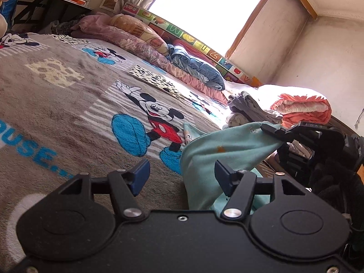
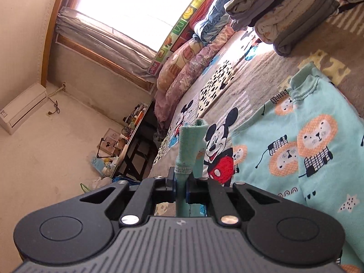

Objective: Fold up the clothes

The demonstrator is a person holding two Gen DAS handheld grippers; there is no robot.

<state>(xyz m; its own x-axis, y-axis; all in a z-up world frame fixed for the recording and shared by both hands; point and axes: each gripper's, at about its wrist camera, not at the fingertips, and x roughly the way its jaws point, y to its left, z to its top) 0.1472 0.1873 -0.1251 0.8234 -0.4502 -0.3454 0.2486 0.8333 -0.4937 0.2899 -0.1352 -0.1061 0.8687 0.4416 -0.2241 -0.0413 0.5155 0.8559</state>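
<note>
Midway, seemingly: mint lion-print garment (image 2: 314, 136) spread on Mickey blanket (image 1: 56, 104), one edge lifted, pinched in right gripper (image 2: 180, 185); left gripper (image 1: 182, 177) gaping wide, empty. Folded stack (image 2: 284, 11) nearby; folding unfinished.

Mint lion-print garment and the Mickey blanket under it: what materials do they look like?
Mint garment: looks like thin cotton jersey knit, matte, with stitched hems and printed lions; it drapes softly where the right tongs pinch it. Mickey blanket: plush fleece or terry, judging by its fuzzy raised pile, likely synthetic. Neither fibre is certain from the pictures.
</note>
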